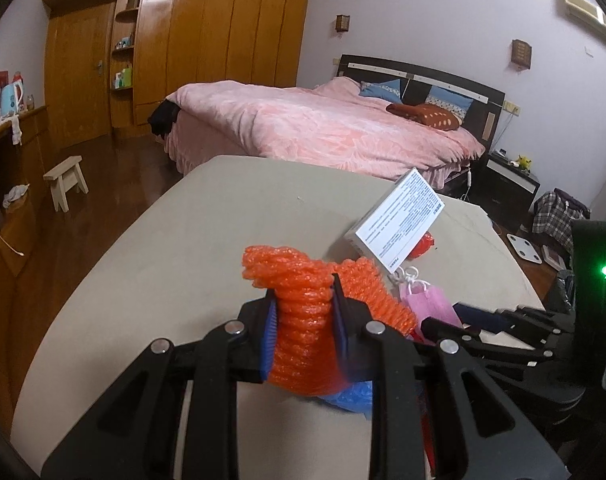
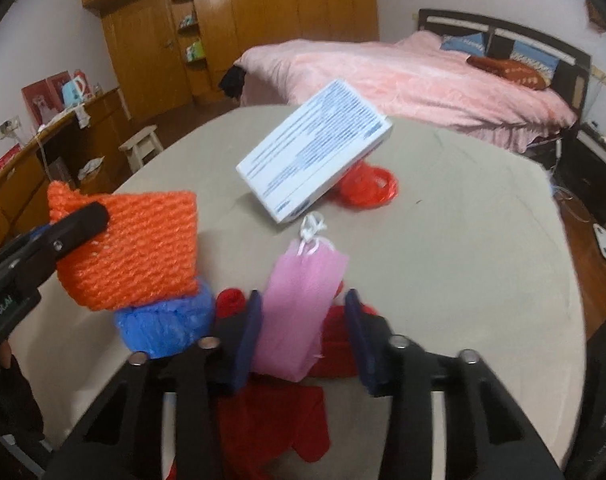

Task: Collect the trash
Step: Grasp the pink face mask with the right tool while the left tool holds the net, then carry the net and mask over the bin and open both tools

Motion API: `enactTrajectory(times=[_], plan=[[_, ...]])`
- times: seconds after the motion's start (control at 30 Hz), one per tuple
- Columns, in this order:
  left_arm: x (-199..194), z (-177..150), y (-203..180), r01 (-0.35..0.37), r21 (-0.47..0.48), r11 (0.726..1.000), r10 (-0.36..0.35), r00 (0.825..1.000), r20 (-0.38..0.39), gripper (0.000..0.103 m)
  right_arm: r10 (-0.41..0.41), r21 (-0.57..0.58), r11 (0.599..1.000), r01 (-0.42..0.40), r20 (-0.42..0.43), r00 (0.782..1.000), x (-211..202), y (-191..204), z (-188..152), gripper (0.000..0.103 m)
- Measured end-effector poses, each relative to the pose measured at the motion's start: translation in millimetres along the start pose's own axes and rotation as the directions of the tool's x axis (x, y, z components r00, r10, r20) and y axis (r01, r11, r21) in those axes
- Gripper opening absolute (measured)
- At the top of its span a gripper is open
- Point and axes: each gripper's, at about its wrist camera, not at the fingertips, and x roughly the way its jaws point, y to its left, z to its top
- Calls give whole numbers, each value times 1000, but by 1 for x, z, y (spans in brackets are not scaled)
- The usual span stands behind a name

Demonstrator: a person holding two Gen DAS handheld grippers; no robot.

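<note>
Orange net (image 1: 303,320): clamped upright in left gripper (image 1: 303,312). Pink bag (image 2: 303,304): between right gripper (image 2: 303,336) fingers, contact unclear, long axis pointing away.

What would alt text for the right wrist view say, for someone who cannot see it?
The right gripper straddles a pink pouch on a beige table, its right pad not touching. At left, the left gripper holds orange foam netting above a blue wad; beyond, a white box leans on red plastic.
</note>
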Motion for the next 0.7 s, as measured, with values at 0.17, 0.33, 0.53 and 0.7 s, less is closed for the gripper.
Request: enactTrajectory(times=[0.17,0.33,0.53,0.7], plan=[[-3,3,0,-1,4,1000,1,1000,6,22,7,-10,1000,-6,31,999,-12,1,1,12],[-10,8,-4,0,16,1000,-1,1000,28,22,11,-4,1000,-11,96,995,-38,-5,12,11],[-26,18,-21,12,37,999,-14,998,60,22,10,8,1000,-12,158,987,-69,-13,19,11],[-37,22,-43,30,63,998,-35,996,79,22,4,23,1000,-9,205,979,-94,-22,23,11]])
